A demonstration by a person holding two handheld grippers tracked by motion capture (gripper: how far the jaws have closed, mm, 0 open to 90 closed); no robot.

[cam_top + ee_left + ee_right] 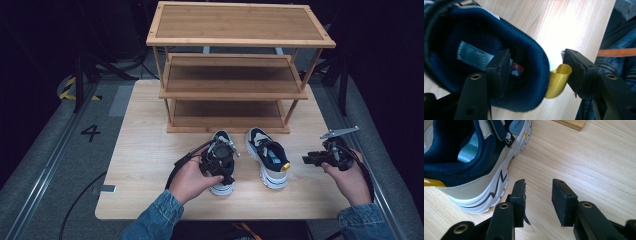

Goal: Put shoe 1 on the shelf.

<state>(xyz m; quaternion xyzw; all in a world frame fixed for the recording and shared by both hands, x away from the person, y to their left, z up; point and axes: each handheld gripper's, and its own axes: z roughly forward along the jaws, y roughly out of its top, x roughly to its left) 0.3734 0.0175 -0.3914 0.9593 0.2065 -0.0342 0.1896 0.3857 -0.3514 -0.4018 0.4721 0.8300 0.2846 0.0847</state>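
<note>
Two navy, white and beige sneakers stand side by side on the wooden table (145, 150), toes toward a three-tier wooden shoe rack (240, 22) whose shelves are bare. My left gripper (222, 172) (536, 67) is open and straddles the left sneaker's (221, 137) (474, 32) heel collar. One jaw sits inside the shoe and the other rests against the yellow pull loop (557, 80) behind it. My right gripper (306, 159) (539, 192) is open over bare table, just right of the right sneaker's (267, 157) (474, 165) heel, holding nothing.
The rack stands at the table's far half, its lowest shelf close behind the shoes' toes. Grey floor with a painted 4 (90, 132) lies to the left. A small metal plate (107, 189) sits at the table's left front corner.
</note>
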